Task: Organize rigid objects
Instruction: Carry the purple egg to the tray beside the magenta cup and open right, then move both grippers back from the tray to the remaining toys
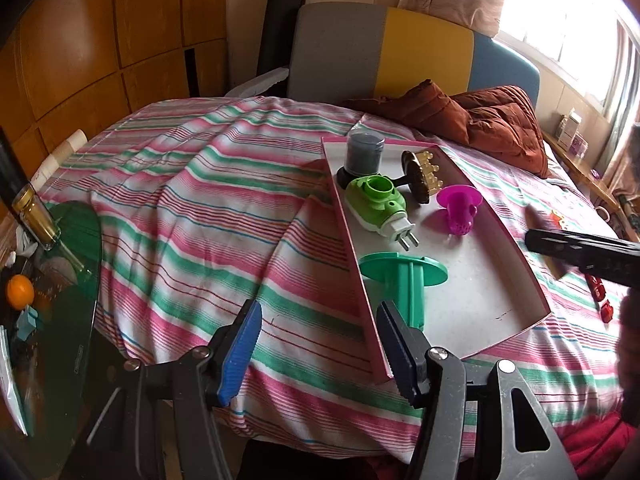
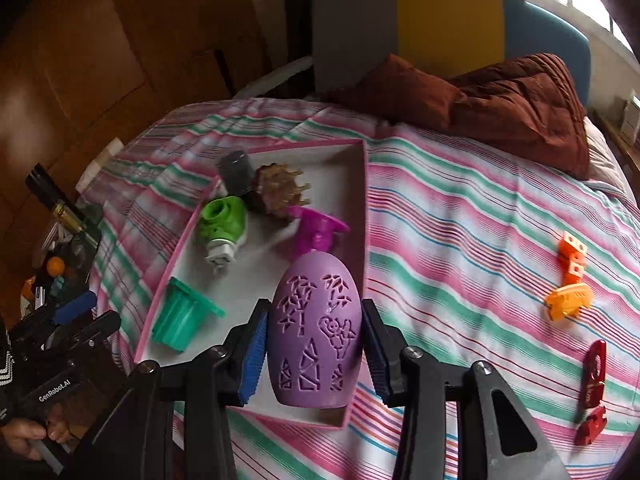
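Purple egg-shaped vase [image 2: 314,336] hides the tray's [image 2: 362,208] near corner ahead of the right gripper [image 2: 314,354]. Right gripper in left view blurred, cut by frame edge.

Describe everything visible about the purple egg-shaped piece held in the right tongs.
The purple egg-shaped piece looks like matte moulded plastic, rounded at the top with a flat base. Its shell has cut-out patterns: bamboo leaves, a small panda-like figure and triangles. It stands roughly upright, clamped between the blue pads of the right tongs, over the near end of the pink-rimmed tray. Whether it touches the tray cannot be told.
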### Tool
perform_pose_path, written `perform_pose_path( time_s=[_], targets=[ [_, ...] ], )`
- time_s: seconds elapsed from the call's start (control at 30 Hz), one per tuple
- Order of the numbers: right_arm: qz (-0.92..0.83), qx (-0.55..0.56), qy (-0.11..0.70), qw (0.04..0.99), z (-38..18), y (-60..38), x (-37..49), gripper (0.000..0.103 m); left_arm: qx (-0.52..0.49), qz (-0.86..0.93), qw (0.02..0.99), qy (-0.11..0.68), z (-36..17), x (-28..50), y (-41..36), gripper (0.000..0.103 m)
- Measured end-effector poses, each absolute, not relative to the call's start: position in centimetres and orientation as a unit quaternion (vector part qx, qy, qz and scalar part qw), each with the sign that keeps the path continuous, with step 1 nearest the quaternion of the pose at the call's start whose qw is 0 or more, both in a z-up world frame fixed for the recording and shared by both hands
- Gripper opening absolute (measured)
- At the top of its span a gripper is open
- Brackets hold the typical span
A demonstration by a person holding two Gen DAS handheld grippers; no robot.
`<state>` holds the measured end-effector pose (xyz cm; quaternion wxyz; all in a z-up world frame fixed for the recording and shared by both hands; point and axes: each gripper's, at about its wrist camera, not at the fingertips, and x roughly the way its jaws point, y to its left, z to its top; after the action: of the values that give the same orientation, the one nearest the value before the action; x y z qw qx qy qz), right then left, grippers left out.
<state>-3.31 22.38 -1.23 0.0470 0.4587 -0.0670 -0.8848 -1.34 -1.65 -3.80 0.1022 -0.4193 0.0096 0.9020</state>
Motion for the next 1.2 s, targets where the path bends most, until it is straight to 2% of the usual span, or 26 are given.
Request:
perform_pose_path(
  time_s=[0.13, 0.43, 0.73, 1.2],
  targets=[
    [-0.874, 0.478, -0.06, 0.067, -3.0, 19.3, -5.9, 0.044, -0.421, 0.902, 0.099, 0.007, -4.0, -1.5, -2.1, 0.061],
    [-0.854, 0.516, -0.055, 0.016, -7.1, 17.2, -11.2, 0.044, -0.423, 0.902, 0.092, 0.004, -4.1, -1.8, -2.7, 0.061],
    [-0.864, 0.498, -0.07, 0.025, -6.4, 17.8, -10.4, 0.045, -0.424, 0.901, 0.091, 0.002, -4.2, -1.9, -2.9, 0.061],
    [-0.901, 0.428, -0.066, 0.017, -2.0, 20.0, -6.2, 0.045, -0.412, 0.906, 0.091, 0.017, -3.2, -1.2, -2.0, 0.061]
  ],
)
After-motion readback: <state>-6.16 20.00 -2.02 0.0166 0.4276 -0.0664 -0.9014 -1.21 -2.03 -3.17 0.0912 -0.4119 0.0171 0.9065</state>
